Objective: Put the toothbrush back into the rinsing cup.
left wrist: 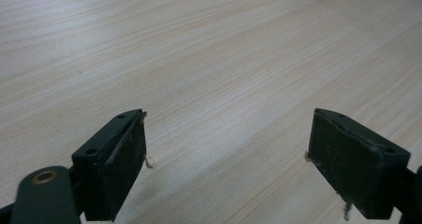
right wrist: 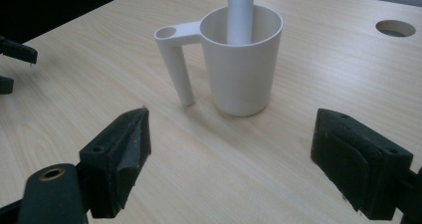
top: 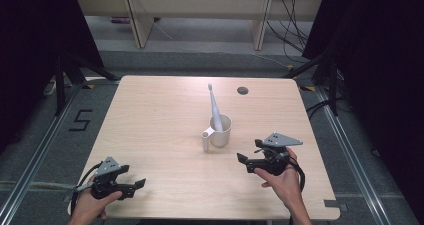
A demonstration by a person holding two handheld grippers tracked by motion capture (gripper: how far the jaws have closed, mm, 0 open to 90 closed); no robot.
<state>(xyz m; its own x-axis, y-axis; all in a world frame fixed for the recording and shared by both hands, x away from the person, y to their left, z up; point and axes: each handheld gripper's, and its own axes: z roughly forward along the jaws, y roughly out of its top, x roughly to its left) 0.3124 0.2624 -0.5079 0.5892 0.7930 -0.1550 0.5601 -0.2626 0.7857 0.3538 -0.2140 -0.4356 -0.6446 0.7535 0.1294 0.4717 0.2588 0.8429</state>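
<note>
Surface (top: 160, 130): pale wood-grain laminate, smooth, faint sheen.
Cup (right wrist: 243, 69): white plastic, matt, smooth.
Toothbrush (top: 215, 110): white plastic, smooth.
Jaws: black matt pads, scuffed, frayed at the edges.

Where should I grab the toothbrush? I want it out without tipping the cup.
Probably the bare shaft above the cup rim, coming from the side. It leans away from the person, so close across it and lift along the lean.

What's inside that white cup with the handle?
A white plastic toothbrush stands in the white plastic cup, leaning against its rim, brush head up. The cup's wall hides the toothbrush's bottom end and the cup's floor.
</note>
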